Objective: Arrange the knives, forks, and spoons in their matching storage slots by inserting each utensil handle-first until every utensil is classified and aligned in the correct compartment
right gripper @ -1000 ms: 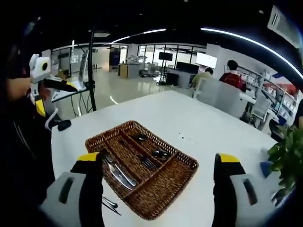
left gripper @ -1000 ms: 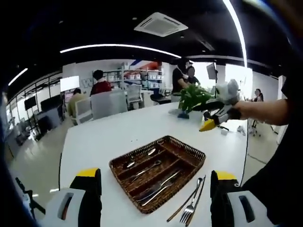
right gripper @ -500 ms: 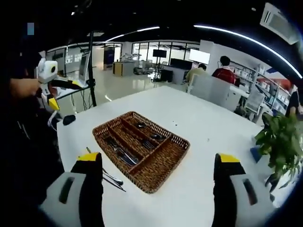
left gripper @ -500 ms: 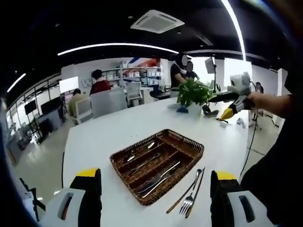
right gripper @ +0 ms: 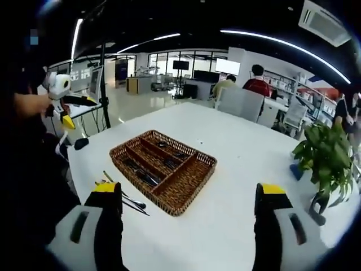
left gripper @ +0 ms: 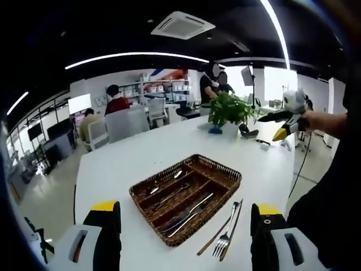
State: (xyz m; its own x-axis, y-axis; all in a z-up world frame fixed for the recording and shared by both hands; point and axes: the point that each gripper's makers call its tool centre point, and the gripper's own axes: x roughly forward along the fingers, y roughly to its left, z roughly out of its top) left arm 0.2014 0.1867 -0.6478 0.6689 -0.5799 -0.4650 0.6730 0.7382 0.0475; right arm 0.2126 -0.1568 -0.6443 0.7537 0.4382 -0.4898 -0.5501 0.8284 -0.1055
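A brown wicker cutlery basket (left gripper: 223,167) with long slots stands in the middle of a white table (left gripper: 141,152). Knives and forks (left gripper: 189,211) lie in its near slots and spoons (left gripper: 164,183) in a farther one. Loose utensils (left gripper: 225,234), a fork among them, rest on the table beside the basket. My left gripper (left gripper: 185,209) hovers open and empty, well short of the basket. In the right gripper view the basket (right gripper: 193,188) sits ahead with the loose utensils (right gripper: 123,196) at its left. My right gripper (right gripper: 189,192) is open too, holding nothing.
A potted plant (left gripper: 228,110) stands at the table's far side, also as plant (right gripper: 323,162). The right gripper (left gripper: 287,116) is held up at the right, the left gripper (right gripper: 62,99) at the left. People sit on chairs (left gripper: 121,121) behind the table.
Both cameras have drawn back, so the basket looks smaller and farther in both views. The right gripper in the left view has drifted right. The utensils lie as before.
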